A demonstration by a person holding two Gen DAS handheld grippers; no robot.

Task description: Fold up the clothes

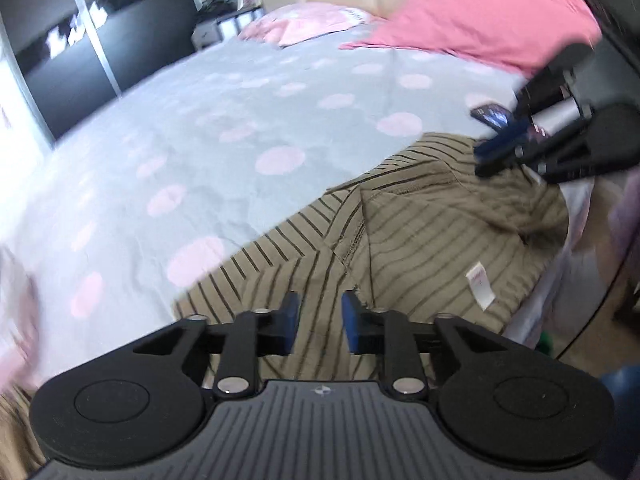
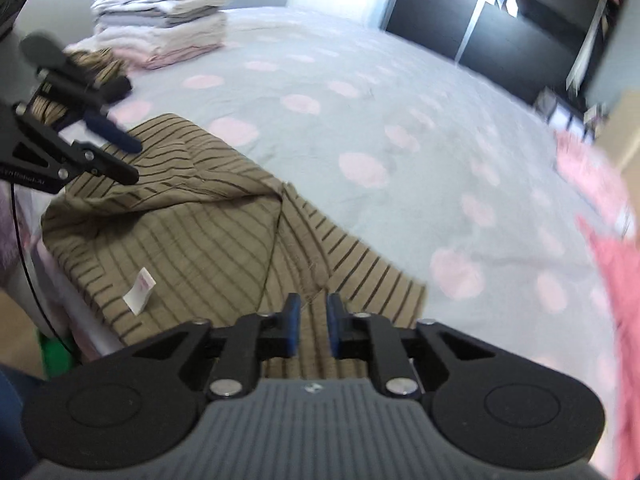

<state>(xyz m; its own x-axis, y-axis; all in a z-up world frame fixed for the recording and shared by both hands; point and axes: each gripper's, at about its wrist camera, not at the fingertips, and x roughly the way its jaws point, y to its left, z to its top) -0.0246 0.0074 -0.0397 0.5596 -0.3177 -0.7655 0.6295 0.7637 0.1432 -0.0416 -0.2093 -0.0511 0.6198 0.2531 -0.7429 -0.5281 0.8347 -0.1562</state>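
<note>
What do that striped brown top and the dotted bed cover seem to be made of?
The striped top looks like soft matte knit, perhaps cotton jersey: it drapes in loose folds and shows stitched seams. The bed cover looks like thin woven cotton, matte with fine creases. Neither can be confirmed by sight.

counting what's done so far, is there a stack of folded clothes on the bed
Yes, the right wrist view shows a stack of folded clothes sitting on the spotted bedspread beyond the striped garment.

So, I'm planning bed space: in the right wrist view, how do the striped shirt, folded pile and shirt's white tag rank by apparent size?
1. Striped shirt, though it is nearest the camera.
2. Folded pile, farther away, so its true size is unsure.
3. White tag.
</note>
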